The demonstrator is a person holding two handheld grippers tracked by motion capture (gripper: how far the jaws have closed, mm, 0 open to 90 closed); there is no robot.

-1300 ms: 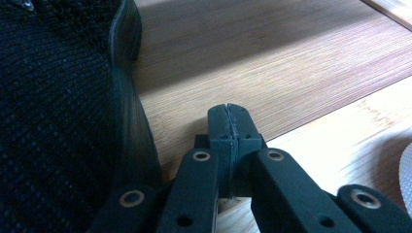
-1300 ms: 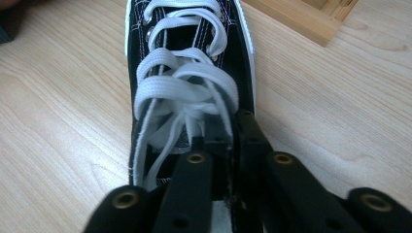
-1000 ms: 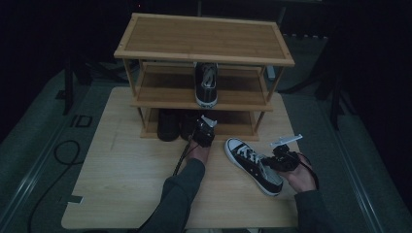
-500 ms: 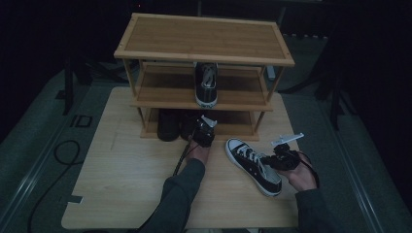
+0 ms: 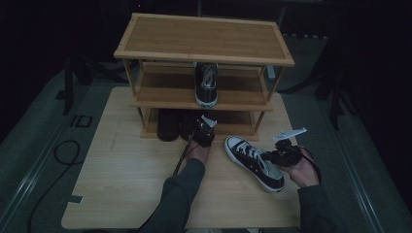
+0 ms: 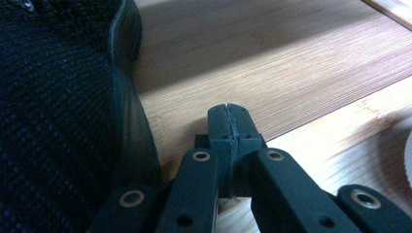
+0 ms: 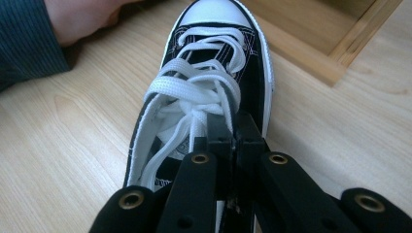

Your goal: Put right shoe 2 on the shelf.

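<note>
A: Item, sneaker (image 5: 253, 162): on table (image 5: 121, 184), just before shoe rack (image 5: 204, 53). Right gripper (image 7: 232, 127) clamps its side wall.

B: Left gripper (image 6: 228, 112), jaws together, beside dark shoe (image 6: 53, 121).

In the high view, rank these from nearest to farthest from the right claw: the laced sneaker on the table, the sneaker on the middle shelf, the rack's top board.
1. Black-and-white laced sneaker, at the right claw.
2. Black sneaker on the middle shelf, beyond, leftward.
3. Bamboo rack's top board, rearmost.

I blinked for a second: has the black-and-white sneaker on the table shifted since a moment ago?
No. The sneaker lies in the same spot, its white toe just as near the rack's right front leg.
</note>
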